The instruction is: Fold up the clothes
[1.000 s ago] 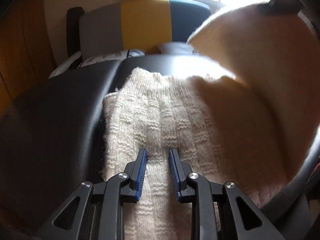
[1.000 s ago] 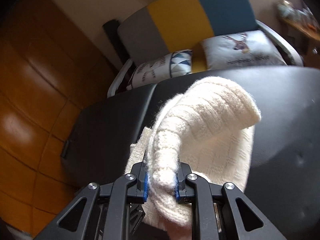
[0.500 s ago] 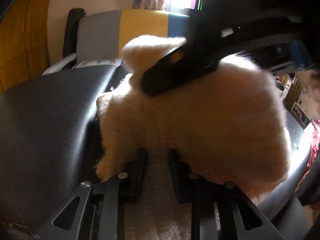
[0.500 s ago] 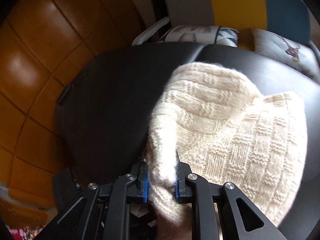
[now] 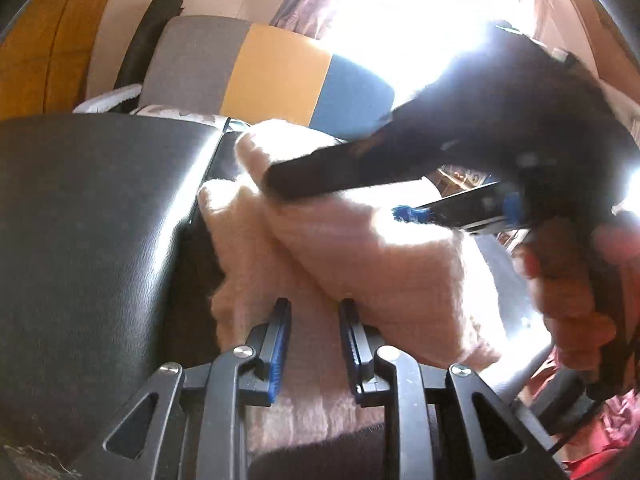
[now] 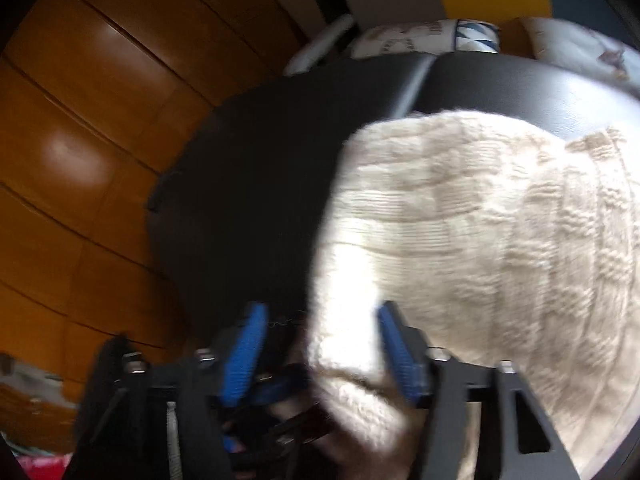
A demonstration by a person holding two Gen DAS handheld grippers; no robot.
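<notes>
On the left wrist view I see black padded upholstery (image 5: 88,220) filling the space to the left of my left gripper (image 5: 314,312). Its fingers (image 5: 280,336) stand apart, with a strip of the cream knitted sweater (image 5: 360,256) running between them on the black surface; the blue pads do not press it, so I read this pair as open. Ahead of the fingers the sweater lies doubled over, a folded flap resting on the lower layer. Above and to the right of that flap hangs my right gripper (image 5: 340,194), dark and blurred, one long finger lying across the far edge of the knit. Further right, a hand (image 5: 576,292) wraps its handle. Behind all this stands a chair back (image 5: 276,72) in grey, yellow and blue (the window beyond is blown out).

On the right wrist view, wood panelling (image 6: 80,140) curves to the left of the right gripper (image 6: 322,320). Its fingers (image 6: 244,344) are spread wide, and a bulge of the sweater (image 6: 480,240) sits between them, nearer the right finger; no pad clamps it. To the right the knit spreads over the black upholstery (image 6: 248,184), with patterned cushions (image 6: 432,36) beyond.
</notes>
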